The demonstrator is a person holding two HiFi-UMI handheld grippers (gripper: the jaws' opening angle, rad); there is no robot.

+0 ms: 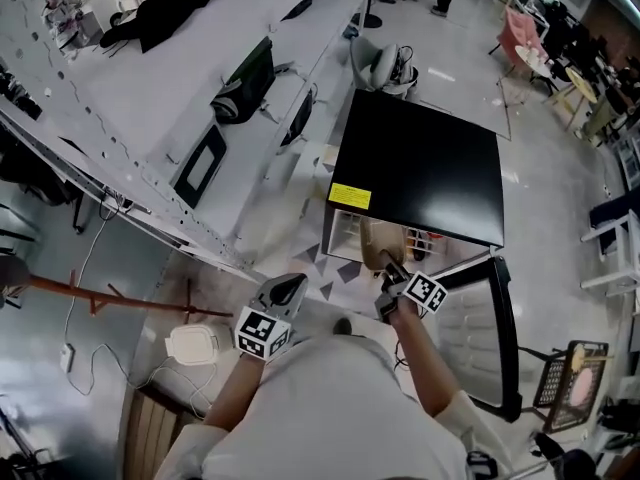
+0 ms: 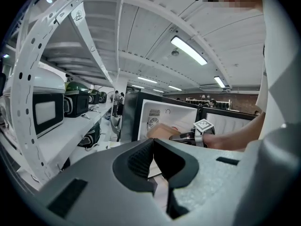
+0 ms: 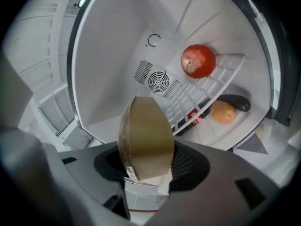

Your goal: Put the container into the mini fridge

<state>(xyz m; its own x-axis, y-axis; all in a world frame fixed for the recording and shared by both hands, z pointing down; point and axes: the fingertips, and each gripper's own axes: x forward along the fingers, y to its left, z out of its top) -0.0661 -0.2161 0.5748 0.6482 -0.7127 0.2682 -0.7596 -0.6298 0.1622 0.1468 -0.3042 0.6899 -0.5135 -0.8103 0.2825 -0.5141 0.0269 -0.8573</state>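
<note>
My right gripper [image 1: 390, 266] is shut on a tan, round container [image 3: 146, 135] held on edge between its jaws. The container [image 1: 377, 243] is at the mouth of the open mini fridge [image 1: 420, 163], a black box on the floor with a white inside [image 3: 117, 46]. From the left gripper view the container [image 2: 162, 131] shows in front of the fridge's opening. My left gripper [image 1: 288, 290] hangs to the left of the fridge, lower than the right one. Its jaws [image 2: 153, 147] are shut with nothing between them.
A red apple [image 3: 198, 60] lies on the fridge's wire shelf [image 3: 211, 86]; an orange [image 3: 223, 112] and a dark fruit [image 3: 237, 102] lie below. The fridge door [image 1: 480, 333] stands open at the right. A white lidded box [image 1: 192, 345] sits on the floor; a metal rack [image 1: 200, 98] runs along the left.
</note>
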